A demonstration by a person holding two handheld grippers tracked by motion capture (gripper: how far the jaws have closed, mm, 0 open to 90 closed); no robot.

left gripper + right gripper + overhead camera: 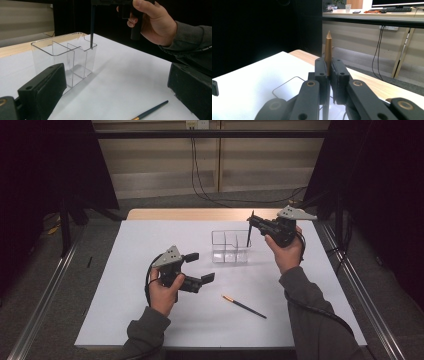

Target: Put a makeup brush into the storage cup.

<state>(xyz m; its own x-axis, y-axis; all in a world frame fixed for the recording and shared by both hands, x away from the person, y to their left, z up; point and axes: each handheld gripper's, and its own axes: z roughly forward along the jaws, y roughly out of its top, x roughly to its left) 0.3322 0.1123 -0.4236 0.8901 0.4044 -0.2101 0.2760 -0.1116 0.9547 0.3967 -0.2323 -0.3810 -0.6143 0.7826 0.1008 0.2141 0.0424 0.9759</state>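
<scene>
A clear plastic organiser (229,248) with several compartments stands on the white table (150,235). My right gripper (252,223) is shut on a dark pencil (249,234) held upright over the organiser's right end. In the left gripper view the pencil (92,27) has its lower end at the rim of the organiser (62,57). In the right gripper view the pencil's brown point (328,48) sticks up between the shut jaws of my right gripper (328,72). My left gripper (200,267) stands open and empty, left of the organiser. A second pencil (244,306) lies flat on the table.
The lying pencil (150,113) rests between the two hands, near the front. The table's wooden far edge (200,214) shows behind the white sheet. Metal rails (45,290) run along both sides, and cables (200,180) hang at the back wall.
</scene>
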